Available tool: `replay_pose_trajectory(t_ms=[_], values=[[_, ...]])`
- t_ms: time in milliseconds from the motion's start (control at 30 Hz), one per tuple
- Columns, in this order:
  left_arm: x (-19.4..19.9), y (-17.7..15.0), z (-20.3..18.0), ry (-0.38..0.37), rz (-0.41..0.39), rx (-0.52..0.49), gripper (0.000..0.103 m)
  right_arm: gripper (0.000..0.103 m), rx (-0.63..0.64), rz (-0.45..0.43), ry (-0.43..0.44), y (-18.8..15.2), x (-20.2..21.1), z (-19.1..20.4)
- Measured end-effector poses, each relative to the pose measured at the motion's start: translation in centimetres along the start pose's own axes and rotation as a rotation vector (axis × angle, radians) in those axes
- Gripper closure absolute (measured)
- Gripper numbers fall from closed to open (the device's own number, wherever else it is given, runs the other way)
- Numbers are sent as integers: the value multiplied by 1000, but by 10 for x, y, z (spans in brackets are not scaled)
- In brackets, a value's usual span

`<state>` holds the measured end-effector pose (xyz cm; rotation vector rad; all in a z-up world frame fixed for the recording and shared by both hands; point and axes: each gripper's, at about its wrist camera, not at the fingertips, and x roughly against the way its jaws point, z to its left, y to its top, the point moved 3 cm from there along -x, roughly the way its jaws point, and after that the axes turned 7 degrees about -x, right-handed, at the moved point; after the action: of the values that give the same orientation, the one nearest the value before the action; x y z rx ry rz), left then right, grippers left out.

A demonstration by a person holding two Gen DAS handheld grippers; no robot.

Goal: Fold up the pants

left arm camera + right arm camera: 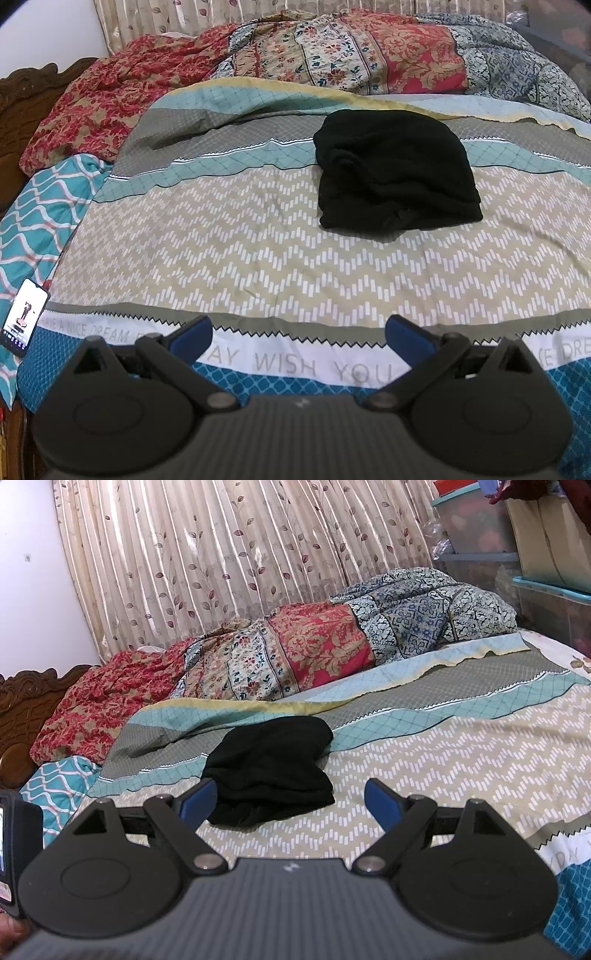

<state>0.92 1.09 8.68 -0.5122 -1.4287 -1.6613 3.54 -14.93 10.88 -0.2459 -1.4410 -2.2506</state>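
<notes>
The black pants [397,171] lie folded into a compact bundle on the patterned bedsheet [240,251], a little right of centre in the left wrist view. My left gripper [298,334] is open and empty, well short of the bundle near the bed's front edge. In the right wrist view the same pants [271,768] sit just beyond my right gripper [290,801], which is open with nothing between its blue fingers [382,805]. The left blue pad overlaps the bundle's near left corner in the image; contact cannot be told.
A crumpled floral quilt [332,55] runs along the far side of the bed below a leaf-print curtain [221,554]. A lit phone [22,317] lies at the left edge on teal bedding [40,206]. Storage bins [546,602] stand at the right; a carved wooden headboard [22,709] is left.
</notes>
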Motion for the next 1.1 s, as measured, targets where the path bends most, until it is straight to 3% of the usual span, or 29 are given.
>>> replay_pose_trajectory(t_ms=[1100], values=[[-15, -2, -8, 9, 42, -3, 0, 14, -32, 23, -14, -4, -5, -8]])
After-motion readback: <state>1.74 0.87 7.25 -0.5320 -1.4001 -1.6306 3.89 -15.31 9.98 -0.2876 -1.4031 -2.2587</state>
